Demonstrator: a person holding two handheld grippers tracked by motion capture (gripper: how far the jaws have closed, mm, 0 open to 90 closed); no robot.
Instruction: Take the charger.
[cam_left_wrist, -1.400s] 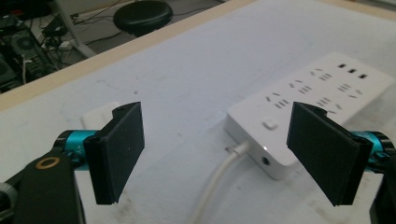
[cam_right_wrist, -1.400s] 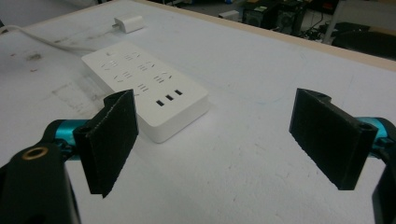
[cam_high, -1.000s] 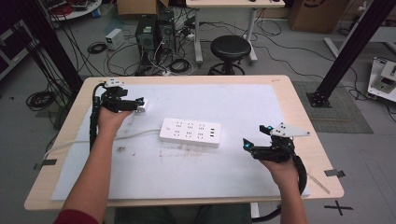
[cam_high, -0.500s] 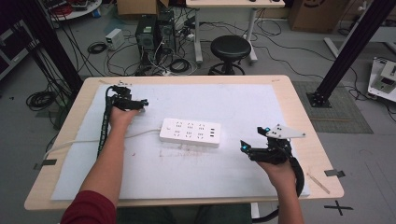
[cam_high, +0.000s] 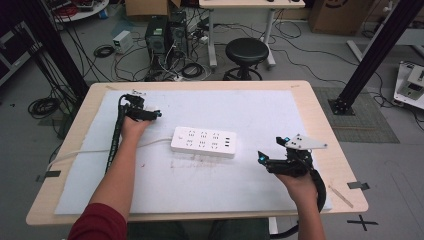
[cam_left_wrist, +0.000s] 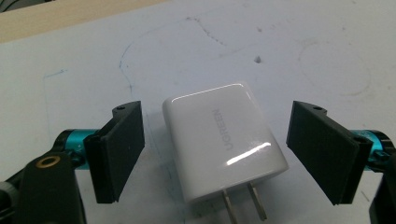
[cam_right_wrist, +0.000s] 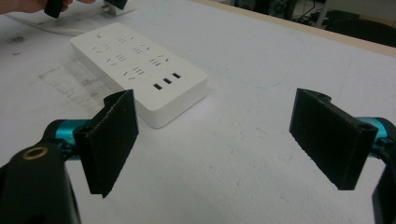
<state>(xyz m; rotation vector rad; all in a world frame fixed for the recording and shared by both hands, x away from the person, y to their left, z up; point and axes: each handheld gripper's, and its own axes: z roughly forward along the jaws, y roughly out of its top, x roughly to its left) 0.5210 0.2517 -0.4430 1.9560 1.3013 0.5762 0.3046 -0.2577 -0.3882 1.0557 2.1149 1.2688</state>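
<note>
Left gripper view: left gripper (cam_left_wrist: 217, 154) wide open, charger (cam_left_wrist: 224, 140) lying between jaws, untouched, prongs toward camera. Centre, then close squarely on its flat sides.

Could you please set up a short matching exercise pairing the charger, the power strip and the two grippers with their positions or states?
1. white charger
2. power strip
3. left gripper
4. right gripper

a. open over bare mat, nothing between its jaws
b. mid-table, cord running off left
c. lying flat, prongs toward the camera
d. open, jaws either side of the charger

Pairs: 1-c, 2-b, 3-d, 4-a
</note>
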